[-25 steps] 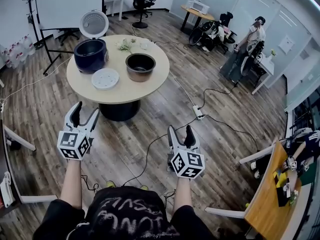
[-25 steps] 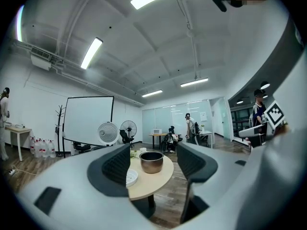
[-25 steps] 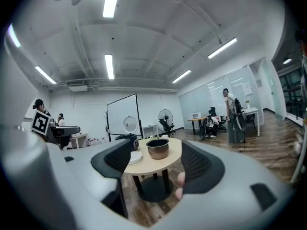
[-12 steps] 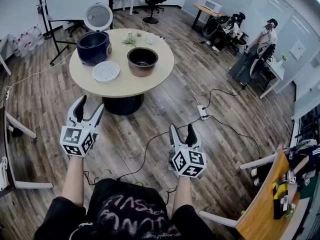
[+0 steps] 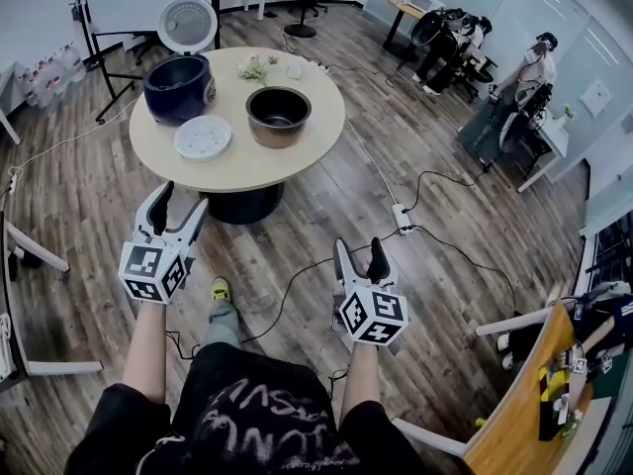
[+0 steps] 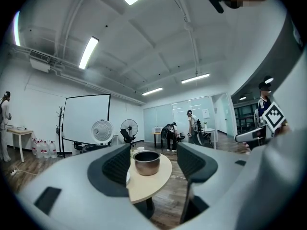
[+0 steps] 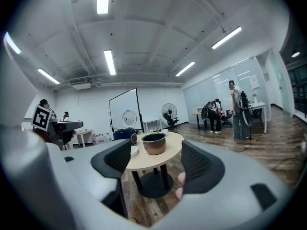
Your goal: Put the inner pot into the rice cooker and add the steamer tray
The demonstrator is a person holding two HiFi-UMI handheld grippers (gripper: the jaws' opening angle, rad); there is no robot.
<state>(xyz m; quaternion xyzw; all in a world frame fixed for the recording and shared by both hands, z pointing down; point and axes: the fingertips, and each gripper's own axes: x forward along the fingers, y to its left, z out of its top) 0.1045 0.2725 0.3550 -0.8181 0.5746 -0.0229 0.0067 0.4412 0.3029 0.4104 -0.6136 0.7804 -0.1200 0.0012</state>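
Both pairs of tongs are held out with jaws apart, gripping nothing: left tongs (image 5: 181,198), right tongs (image 5: 358,245). Well ahead on the round bench (image 5: 252,164), the inner pot (image 5: 278,115) stands between their lines. Beyond the left tongs sit the steamer tray (image 5: 203,137) and, farther off, the lid-up rice cooker (image 5: 179,85).

One tabletop (image 5: 247,161); one rice cooker (image 5: 178,87); one inner pot (image 5: 278,117); one steamer tray (image 5: 203,138); two grippers: left gripper (image 5: 181,198), right gripper (image 5: 358,245).
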